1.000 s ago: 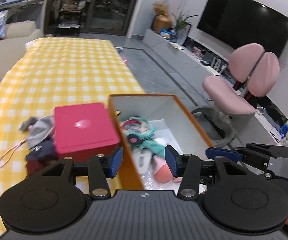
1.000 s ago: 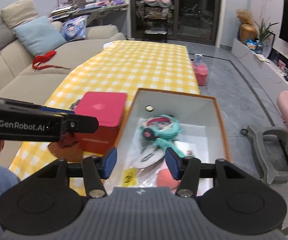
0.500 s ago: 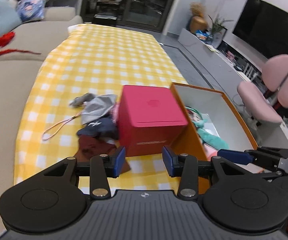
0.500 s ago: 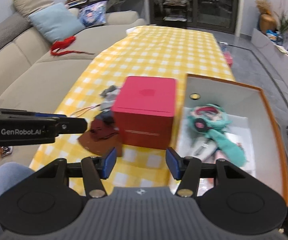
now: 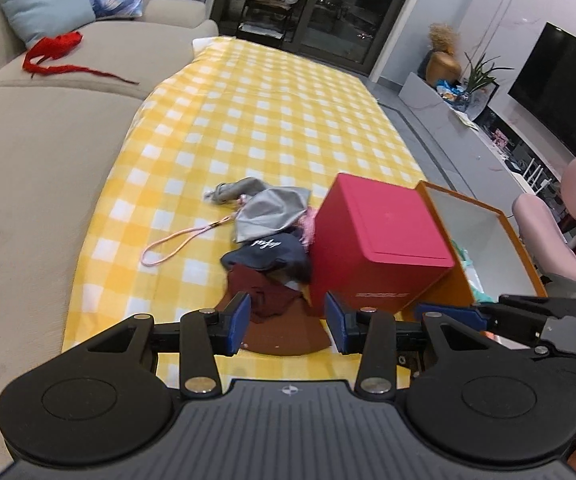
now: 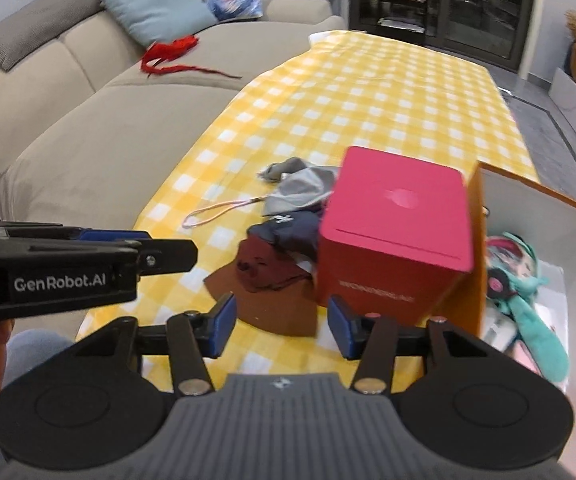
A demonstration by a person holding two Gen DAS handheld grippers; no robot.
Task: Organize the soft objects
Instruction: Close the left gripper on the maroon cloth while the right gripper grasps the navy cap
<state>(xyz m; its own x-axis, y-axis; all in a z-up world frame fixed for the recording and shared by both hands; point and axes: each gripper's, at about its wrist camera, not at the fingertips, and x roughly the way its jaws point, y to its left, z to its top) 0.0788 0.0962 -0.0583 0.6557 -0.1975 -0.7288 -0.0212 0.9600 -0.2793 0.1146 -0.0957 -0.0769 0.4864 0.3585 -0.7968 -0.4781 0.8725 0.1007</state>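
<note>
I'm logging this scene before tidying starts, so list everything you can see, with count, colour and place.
tablecloth: one, yellow check, over the table
red box: one, shut, on the cloth
orange box: one, open, white inside, right of the red box
doll: one, teal, in the orange box
clothes: small pile, grey, navy, maroon, left of the red box
cord: one, pink, left of the pile
sofa: one, beige, left of the table
red cloth: one, on the sofa
chair: one, pink, far right
left gripper: black, blue pads, empty
right gripper: same, closing, empty
</note>
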